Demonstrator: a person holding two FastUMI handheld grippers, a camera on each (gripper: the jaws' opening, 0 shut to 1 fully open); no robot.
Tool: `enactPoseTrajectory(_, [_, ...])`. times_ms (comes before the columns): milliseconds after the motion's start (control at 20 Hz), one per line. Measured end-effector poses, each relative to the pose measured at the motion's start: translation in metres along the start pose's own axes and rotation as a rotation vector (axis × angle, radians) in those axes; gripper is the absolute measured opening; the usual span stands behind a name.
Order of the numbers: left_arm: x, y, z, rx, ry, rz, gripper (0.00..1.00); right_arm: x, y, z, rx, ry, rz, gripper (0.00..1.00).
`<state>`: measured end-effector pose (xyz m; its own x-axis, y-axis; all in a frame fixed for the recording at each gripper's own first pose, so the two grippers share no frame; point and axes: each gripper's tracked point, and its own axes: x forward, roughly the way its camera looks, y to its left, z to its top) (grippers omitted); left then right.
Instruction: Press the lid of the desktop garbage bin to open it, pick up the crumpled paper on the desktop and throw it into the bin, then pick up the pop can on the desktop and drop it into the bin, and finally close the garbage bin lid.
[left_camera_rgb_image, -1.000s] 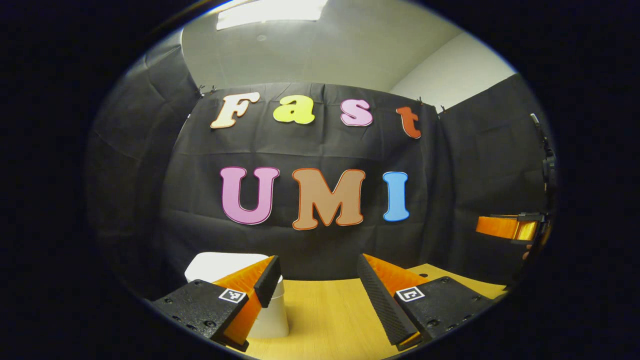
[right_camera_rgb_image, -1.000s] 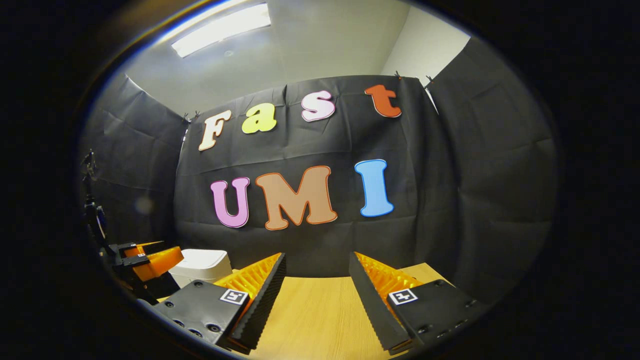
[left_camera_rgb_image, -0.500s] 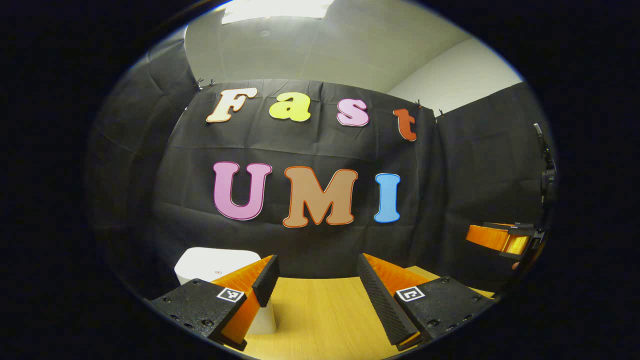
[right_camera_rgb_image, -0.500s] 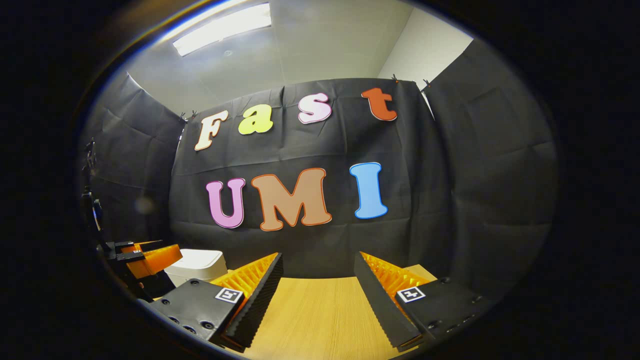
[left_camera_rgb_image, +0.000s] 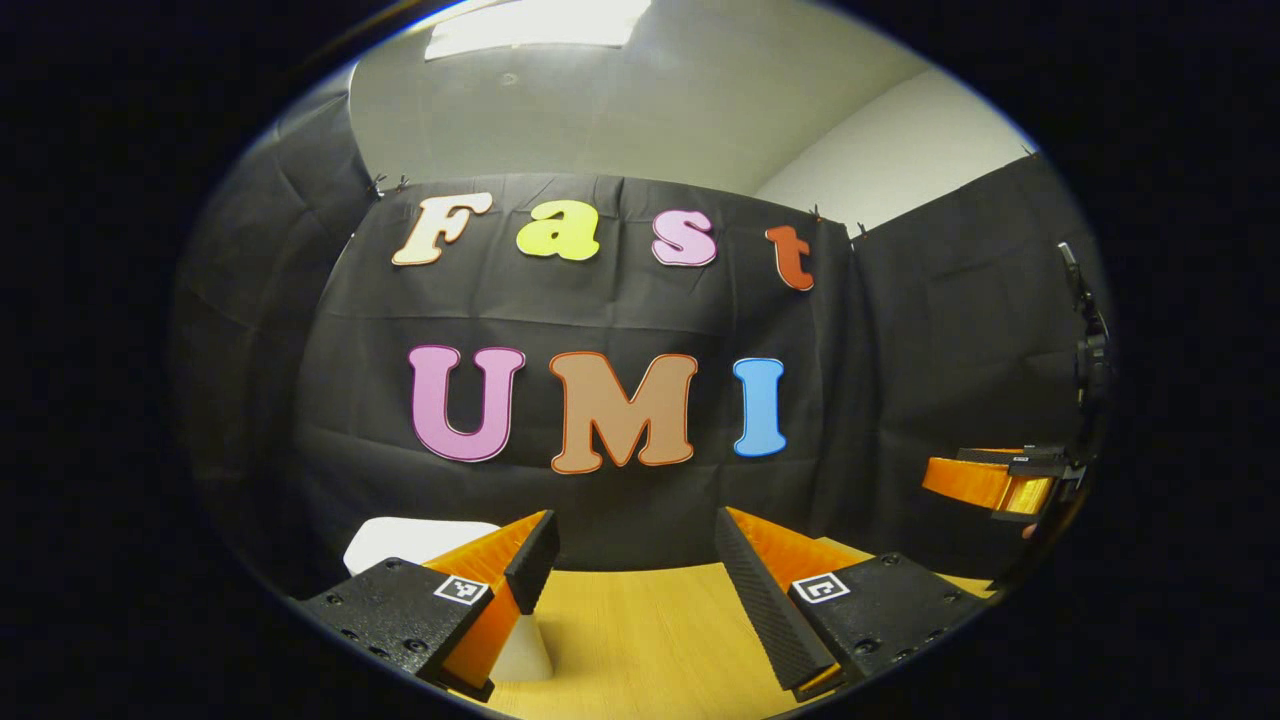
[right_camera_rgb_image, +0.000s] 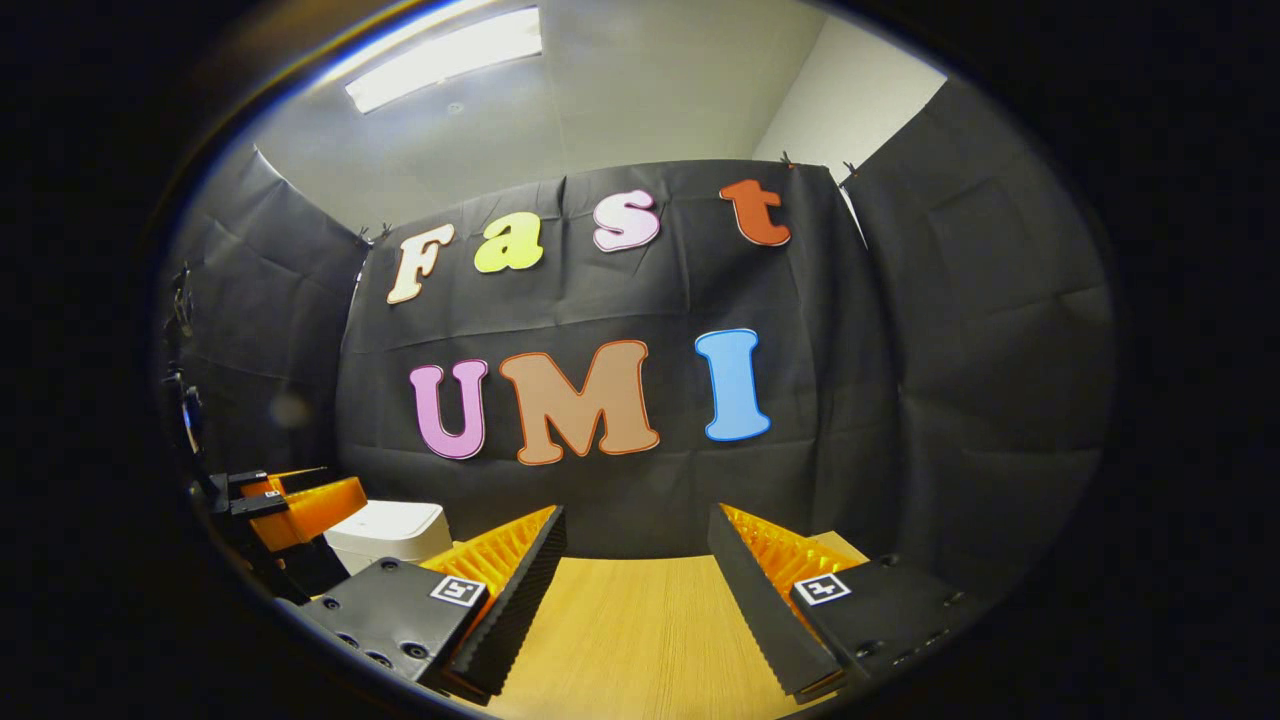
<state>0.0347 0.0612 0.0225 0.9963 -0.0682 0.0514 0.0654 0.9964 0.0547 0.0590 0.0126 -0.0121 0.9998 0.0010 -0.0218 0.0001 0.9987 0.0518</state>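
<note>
On the wooden desktop (left_camera_rgb_image: 640, 640) stands one white garbage bin (left_camera_rgb_image: 405, 540), with rounded corners and a smooth, flat lid that lies closed. From the left gripper view it sits at the lower left, partly hidden behind that gripper's left finger; from the right gripper view the same bin (right_camera_rgb_image: 390, 530) shows farther off at the lower left, near the back cloth wall (right_camera_rgb_image: 900, 400). Two grippers are in sight. Held above the desktop, the left gripper (left_camera_rgb_image: 635, 560) has its jaws spread wide with nothing between them, only bare wood beyond. So too the right gripper (right_camera_rgb_image: 635, 565), wide and empty. Each also shows in the other's view: the right one (left_camera_rgb_image: 990, 483) at the far right edge, the left one (right_camera_rgb_image: 300, 500) just in front of the bin.
</note>
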Motion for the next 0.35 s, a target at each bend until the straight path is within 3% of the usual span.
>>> enactPoseTrajectory(350, [0.0022,-0.0011,-0.0028,0.014,0.012,-0.001,0.94,0.0019,0.0004,-0.0029,0.0,0.008,0.002,0.96])
